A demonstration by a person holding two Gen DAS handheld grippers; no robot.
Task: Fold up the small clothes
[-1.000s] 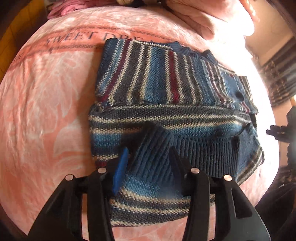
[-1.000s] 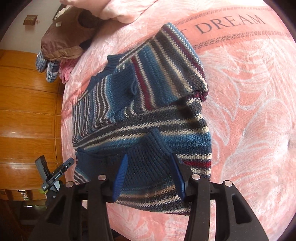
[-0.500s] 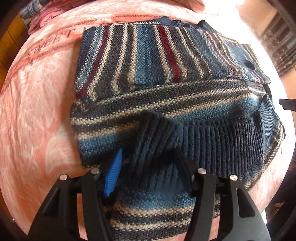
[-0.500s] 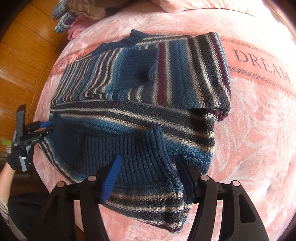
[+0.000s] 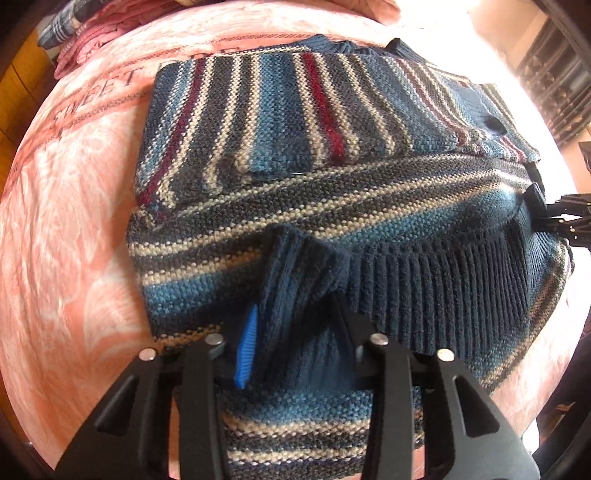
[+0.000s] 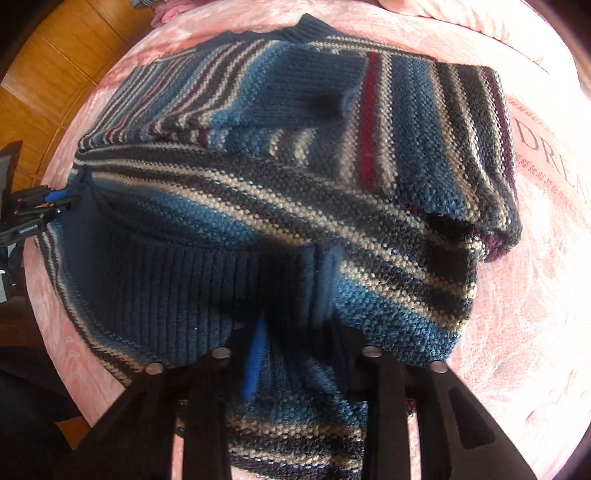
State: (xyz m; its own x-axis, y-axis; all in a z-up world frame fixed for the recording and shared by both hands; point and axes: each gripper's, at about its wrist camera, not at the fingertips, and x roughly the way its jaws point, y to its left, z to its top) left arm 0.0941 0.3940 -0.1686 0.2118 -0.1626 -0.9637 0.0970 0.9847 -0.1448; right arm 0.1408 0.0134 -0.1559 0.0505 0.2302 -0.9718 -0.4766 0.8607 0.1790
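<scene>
Pink bedspread (image 5: 66,229) — one striped sweater (image 5: 332,155); two tools gripping hem.

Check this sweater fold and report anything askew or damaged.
The striped sweater lies skewed on the pink blanket. A dark spot near its right edge may be a hole. The left gripper and right gripper each pinch its ribbed hem.

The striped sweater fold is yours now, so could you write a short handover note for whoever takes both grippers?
Left gripper: shut on the ribbed hem.
Right gripper: shut on the same hem.
Striped sweater: on the pink blanket, sleeves folded in, bottom edge lifted over the body.
Done: sleeves in, hem gripped at both corners.
Left: probably carry the hem up to the collar, lay it flat, release.
</scene>
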